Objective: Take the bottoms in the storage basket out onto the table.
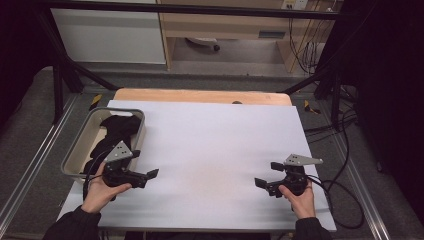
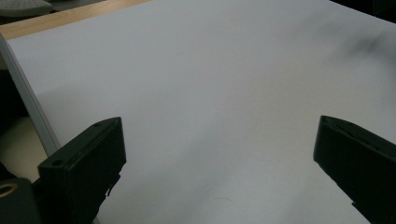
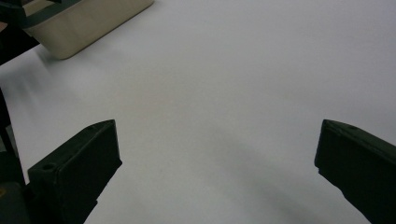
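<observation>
**Both hand-held grippers empty, dark cloth waiting in the bin**

While the 2 hands rest low on the tabletop point(image 1: 215, 150) in the high view, the left hand-held gripper point(image 1: 150, 175) sits just beside a grey, round-cornered bin point(image 1: 80, 145) at the left edge, its jaws spread and holding nothing. Inside the bin lies a black cloth point(image 1: 117, 131), soft and crumpled, draped along the length of the bin toward its near end. The right hand-held gripper point(image 1: 261, 183) is well apart on the right, also spread and empty, with its cable looping off the tabletop's right side. A smooth, matte white sheet covers the tabletop, and a strip of pale wood shows at the far edge.

Seen from the left gripper view, the left hand-held gripper point(image 2: 219, 163) shows 2 blocky black jaws wide apart over bare white sheet, with the sheet's edge at the left.

From the right gripper view, the right hand-held gripper point(image 3: 217, 163) stands equally wide, and the bin's point(image 3: 88, 21) cream-coloured, glossy wall shows at the top left.

My judgement of the risks: limp fabric may bunch, so a pinch could catch only 1 fold and let the rest snag on the bin's rim, dragging the light bin across the slick sheet. The trailing cable might also catch.
</observation>
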`<state>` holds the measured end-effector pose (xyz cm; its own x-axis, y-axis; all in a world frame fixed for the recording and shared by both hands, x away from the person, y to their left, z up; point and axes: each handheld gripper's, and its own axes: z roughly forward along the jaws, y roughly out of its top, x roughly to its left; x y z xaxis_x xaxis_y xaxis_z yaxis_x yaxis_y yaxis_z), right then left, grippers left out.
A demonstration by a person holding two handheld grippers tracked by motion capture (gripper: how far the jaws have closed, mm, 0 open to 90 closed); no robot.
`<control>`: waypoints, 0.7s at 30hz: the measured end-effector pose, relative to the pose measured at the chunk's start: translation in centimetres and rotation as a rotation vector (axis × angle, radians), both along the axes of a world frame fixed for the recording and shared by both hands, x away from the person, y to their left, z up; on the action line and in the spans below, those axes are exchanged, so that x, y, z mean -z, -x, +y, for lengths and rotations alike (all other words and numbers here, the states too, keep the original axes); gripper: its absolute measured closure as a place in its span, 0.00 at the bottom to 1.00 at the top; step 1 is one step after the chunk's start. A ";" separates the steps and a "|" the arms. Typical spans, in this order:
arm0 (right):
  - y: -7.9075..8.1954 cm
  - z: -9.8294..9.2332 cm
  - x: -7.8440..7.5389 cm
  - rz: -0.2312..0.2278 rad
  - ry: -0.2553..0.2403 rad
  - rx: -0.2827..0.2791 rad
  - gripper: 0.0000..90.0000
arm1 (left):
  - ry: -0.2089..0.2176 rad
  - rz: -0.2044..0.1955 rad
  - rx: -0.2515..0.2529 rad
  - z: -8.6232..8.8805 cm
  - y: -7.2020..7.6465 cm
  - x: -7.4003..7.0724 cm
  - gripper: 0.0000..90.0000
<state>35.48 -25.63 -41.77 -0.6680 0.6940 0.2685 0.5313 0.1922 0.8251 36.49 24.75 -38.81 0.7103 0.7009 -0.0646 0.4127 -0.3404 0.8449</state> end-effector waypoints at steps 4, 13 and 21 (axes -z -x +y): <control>-0.1 0.0 0.0 0.000 0.010 -0.001 0.01 | -0.005 0.002 -0.002 0.0 0.0 -0.1 0.03; -0.1 0.0 0.1 0.001 0.013 -0.002 0.01 | -0.007 0.004 -0.006 0.3 -0.1 -0.4 0.03; 0.0 -0.1 0.0 -0.005 0.007 -0.001 0.01 | -0.012 0.003 -0.031 0.7 -0.2 -0.7 0.03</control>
<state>35.50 -25.68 -41.76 -0.6699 0.6952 0.2608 0.5272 0.1981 0.8263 36.69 25.48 -38.12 0.6878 0.7235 -0.0582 0.4256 -0.3370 0.8398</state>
